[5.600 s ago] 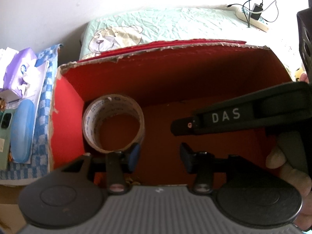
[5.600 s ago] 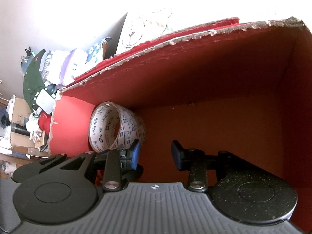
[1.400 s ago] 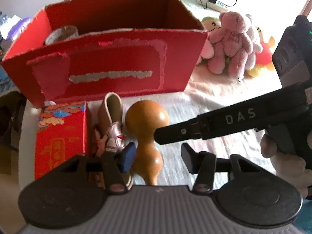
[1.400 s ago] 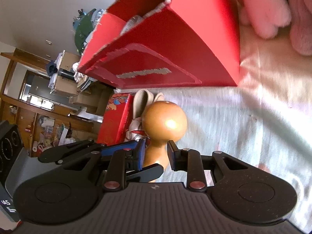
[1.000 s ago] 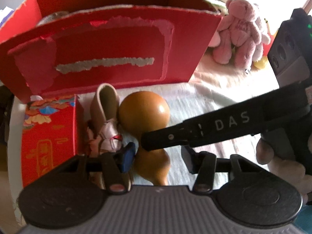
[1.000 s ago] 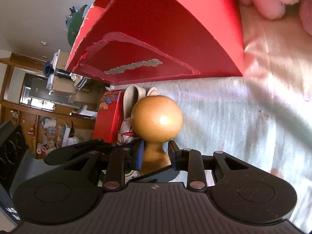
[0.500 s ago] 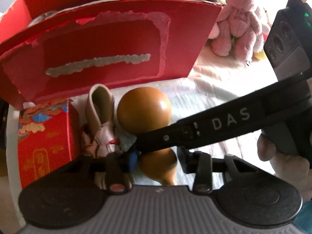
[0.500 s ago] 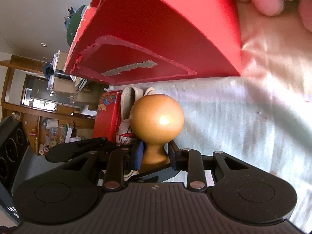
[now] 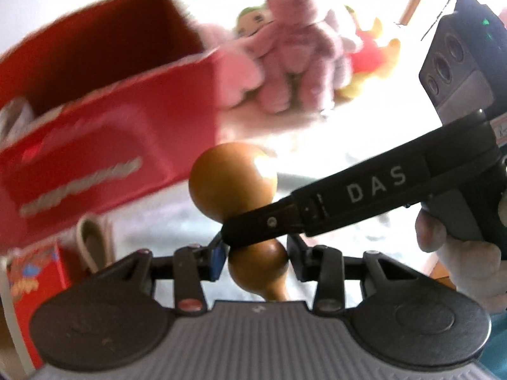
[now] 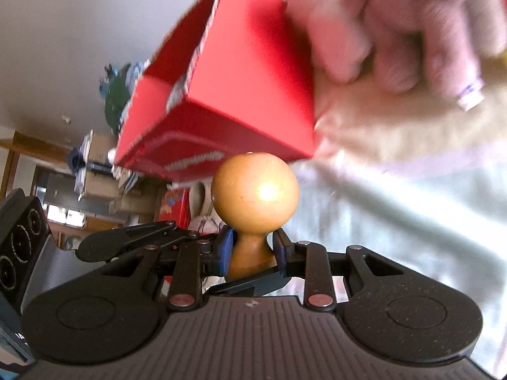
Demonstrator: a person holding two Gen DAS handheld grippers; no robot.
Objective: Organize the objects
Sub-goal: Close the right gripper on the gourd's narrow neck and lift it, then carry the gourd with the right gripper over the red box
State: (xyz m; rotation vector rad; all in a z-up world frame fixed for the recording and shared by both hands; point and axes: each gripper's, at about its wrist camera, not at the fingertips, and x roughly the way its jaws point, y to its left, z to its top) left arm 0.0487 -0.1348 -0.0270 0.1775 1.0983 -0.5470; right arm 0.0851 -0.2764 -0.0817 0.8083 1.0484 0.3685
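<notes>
Polished brown wood fills the near ground: a wooden gourd (image 10: 255, 202), pinched at its narrow waist by the right gripper (image 10: 252, 251), whose fingers are closed tight against it on both sides. In the left wrist view the left gripper (image 9: 256, 258) brackets the gourd's small lower bulb, its blue pad and black pad touching or nearly touching the wood — whether it truly clamps cannot be told. One black finger of the right gripper, marked DAS, crosses the gourd's waist from the right, a person's hand (image 9: 456, 253) wrapped round its handle.

Just left of the gourd lie a small beige shoe (image 9: 95, 240) and, beside it, a red patterned box (image 9: 31, 285) on pale bedding (image 10: 396, 221). Behind them stands the big red cardboard box (image 9: 104, 120), open at the top, a roll of tape (image 9: 16, 117) showing at its left end. Farther back, against the box's right end, sit a pink teddy bear (image 9: 294, 53) and other plush toys — all blurred.
</notes>
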